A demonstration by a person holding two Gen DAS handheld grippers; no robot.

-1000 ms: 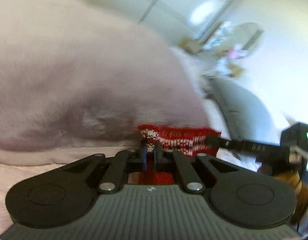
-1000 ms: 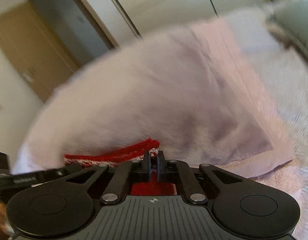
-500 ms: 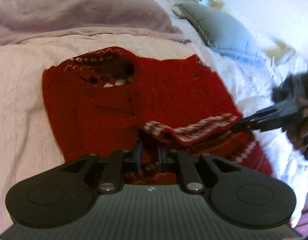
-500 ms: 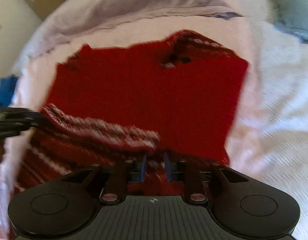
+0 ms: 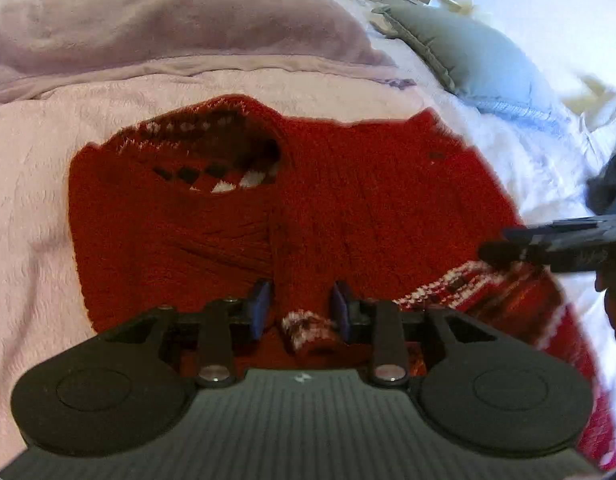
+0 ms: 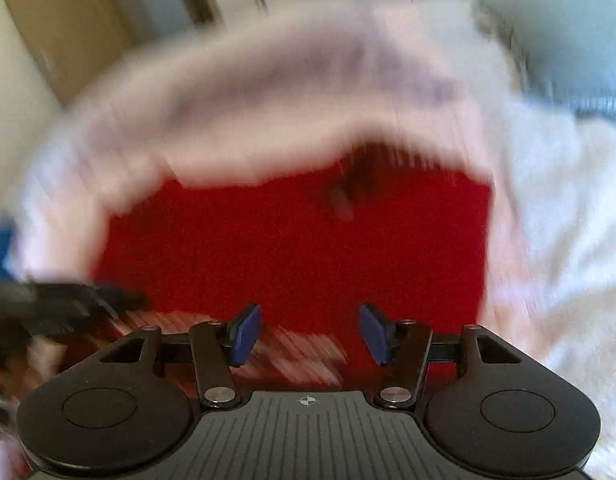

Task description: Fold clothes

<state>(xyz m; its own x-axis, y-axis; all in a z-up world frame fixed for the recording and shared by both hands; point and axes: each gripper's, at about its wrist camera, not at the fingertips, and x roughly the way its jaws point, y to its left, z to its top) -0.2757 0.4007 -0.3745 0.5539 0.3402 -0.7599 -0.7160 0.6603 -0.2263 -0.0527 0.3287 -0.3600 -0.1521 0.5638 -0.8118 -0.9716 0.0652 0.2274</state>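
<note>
A red knitted sweater [image 5: 348, 200] with a white-patterned collar and hem lies flat on the bed, its lower part folded up. My left gripper [image 5: 300, 308] is open just above the patterned hem edge [image 5: 308, 328], which lies loose between the blue pads. My right gripper [image 6: 308, 332] is open too, over the same sweater [image 6: 288, 248]; that view is blurred by motion. The right gripper also shows at the right of the left wrist view [image 5: 548, 246], and the left gripper at the left of the right wrist view [image 6: 68, 304].
The sweater rests on a pink fleece blanket [image 5: 36, 200] with a bunched lilac blanket [image 5: 168, 28] behind it. A grey pillow [image 5: 480, 56] lies at the back right on a white bedspread [image 5: 548, 168]. A wardrobe [image 6: 68, 20] stands beyond the bed.
Both grippers carried the sweater's hem up and over the body, lowered it, then opened and let it go. The right gripper is still moving.
</note>
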